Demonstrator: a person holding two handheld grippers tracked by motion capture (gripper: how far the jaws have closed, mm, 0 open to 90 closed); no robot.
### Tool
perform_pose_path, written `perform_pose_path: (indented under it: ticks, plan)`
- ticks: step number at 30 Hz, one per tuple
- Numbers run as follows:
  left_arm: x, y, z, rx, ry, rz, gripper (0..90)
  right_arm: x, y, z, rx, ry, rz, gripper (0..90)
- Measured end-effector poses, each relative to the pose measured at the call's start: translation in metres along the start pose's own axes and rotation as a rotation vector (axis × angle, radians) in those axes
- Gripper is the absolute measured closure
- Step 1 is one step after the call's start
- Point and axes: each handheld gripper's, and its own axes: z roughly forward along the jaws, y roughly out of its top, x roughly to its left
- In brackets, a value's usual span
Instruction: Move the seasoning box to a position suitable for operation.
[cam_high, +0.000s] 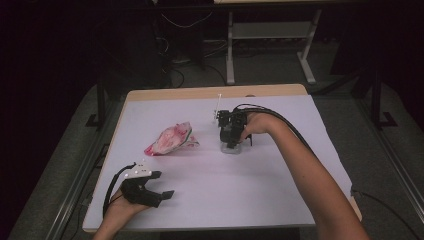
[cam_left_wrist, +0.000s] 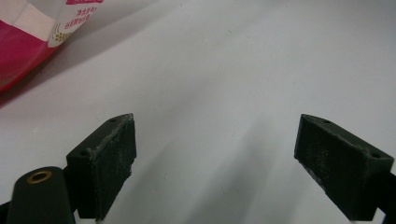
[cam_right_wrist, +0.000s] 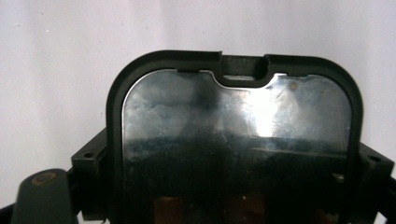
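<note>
The right gripper (cam_high: 233, 142) clamped what looked like a box (cam_right_wrist: 236, 144) between its fingers, steadying it, while the left gripper (cam_high: 161, 186) waited, fingers apart, near the packet (cam_high: 170, 139).

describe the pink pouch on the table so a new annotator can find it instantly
On the white table, look left of centre, roughly midway between the near and far edges. The crumpled pink-and-white pouch lies there flat. It sits apart from both hand-held grippers and is the only brightly coloured thing on the table; the container under the right hand-held gripper is clear and dark.
</note>
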Motion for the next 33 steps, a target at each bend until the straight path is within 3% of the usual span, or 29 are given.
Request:
perform_pose_path:
  ticks: [9, 21, 33]
  plan:
    - [0.001, 0.0, 0.001, 0.009, -0.006, 0.004, 12.7, 0.0, -0.001, -0.001, -0.006, 0.013, -0.01, 14.9]
    - [0.001, -0.001, 0.002, 0.007, -0.01, -0.003, 12.7, 0.005, -0.002, -0.005, 0.035, 0.047, -0.009, 15.2]
    - [0.0, -0.001, 0.003, 0.007, -0.012, -0.005, 12.7, 0.023, -0.013, -0.025, -0.014, 0.047, -0.04, 15.2]
